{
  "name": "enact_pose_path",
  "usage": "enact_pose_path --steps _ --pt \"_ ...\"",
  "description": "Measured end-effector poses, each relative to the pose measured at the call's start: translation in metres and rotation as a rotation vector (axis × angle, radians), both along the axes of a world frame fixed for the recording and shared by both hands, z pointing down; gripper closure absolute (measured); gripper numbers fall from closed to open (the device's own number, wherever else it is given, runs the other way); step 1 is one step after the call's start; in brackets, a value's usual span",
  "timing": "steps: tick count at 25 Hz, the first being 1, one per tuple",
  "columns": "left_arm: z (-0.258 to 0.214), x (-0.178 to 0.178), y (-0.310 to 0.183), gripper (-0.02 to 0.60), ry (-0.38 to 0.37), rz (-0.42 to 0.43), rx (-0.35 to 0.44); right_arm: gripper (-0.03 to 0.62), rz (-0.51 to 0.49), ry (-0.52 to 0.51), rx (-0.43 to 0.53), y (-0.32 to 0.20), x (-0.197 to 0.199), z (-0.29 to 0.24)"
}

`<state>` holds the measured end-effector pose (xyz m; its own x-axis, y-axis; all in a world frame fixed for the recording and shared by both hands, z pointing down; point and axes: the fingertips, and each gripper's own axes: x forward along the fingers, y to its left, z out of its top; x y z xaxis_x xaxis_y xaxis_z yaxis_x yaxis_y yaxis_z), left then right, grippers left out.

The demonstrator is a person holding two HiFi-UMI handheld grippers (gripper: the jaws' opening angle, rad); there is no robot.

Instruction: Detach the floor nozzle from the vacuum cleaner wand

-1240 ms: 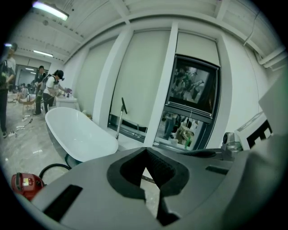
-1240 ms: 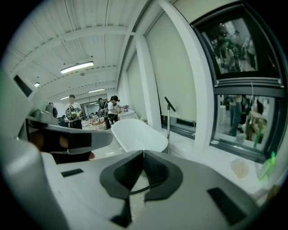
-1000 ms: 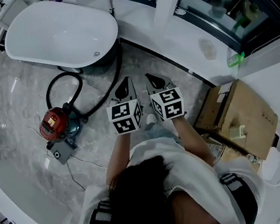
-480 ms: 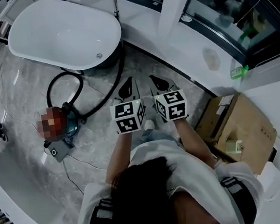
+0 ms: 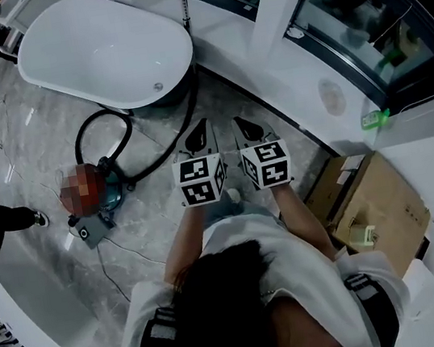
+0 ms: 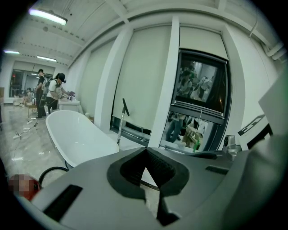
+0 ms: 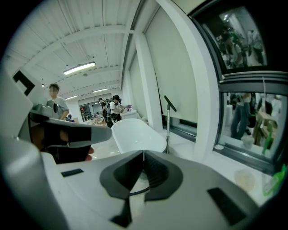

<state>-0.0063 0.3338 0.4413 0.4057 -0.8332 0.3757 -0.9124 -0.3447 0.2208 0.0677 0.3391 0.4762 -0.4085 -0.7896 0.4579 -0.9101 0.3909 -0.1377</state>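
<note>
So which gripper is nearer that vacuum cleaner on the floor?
The left gripper: the vacuum cleaner sits off to its side, the right gripper farther away.

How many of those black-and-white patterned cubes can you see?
2. One cube sits on the left gripper, the other cube on the right gripper. None seems hidden.

Vacuum cleaner (image 5: 110, 192) before bathtub (image 5: 104, 52), box (image 5: 379, 192) right

Grey jaws of left gripper (image 6: 145, 150) seen closed tip to tip, nothing held between. Beyond, at left, white bathtub (image 6: 78, 139) shown. Slim metal wand (image 6: 120, 126) propped upright behind tub, by window. Loop of black hose (image 6: 48, 172) glimpsed lower left.
</note>
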Motion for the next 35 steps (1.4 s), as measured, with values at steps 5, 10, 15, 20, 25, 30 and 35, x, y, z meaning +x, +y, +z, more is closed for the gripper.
enact_pose_path --steps 5,10,15,20,25,30,35 --pt "-0.002 0.005 -0.009 0.58 -0.003 0.006 0.009 0.579 -0.007 -0.013 0.008 -0.009 0.0 -0.003" --pt "-0.002 0.007 -0.026 0.58 -0.004 0.017 0.016 0.579 -0.005 -0.007 0.016 -0.028 0.0 -0.005" --pt "0.0 0.008 -0.052 0.58 0.004 0.018 0.019 0.579 0.01 -0.002 0.032 -0.058 0.002 -0.008" --pt "-0.001 0.0 -0.079 0.58 0.007 0.017 0.02 0.579 0.011 -0.01 0.032 -0.086 -0.007 -0.008" --pt "0.001 -0.004 -0.108 0.58 0.006 0.011 0.017 0.579 0.018 -0.02 0.024 -0.112 -0.009 -0.006" --pt "0.003 -0.009 -0.133 0.58 0.001 0.007 0.007 0.579 0.032 -0.033 0.014 -0.139 -0.009 -0.004" --pt "0.002 -0.017 -0.158 0.58 0.004 0.003 0.004 0.579 0.034 -0.029 0.009 -0.163 -0.017 -0.006"
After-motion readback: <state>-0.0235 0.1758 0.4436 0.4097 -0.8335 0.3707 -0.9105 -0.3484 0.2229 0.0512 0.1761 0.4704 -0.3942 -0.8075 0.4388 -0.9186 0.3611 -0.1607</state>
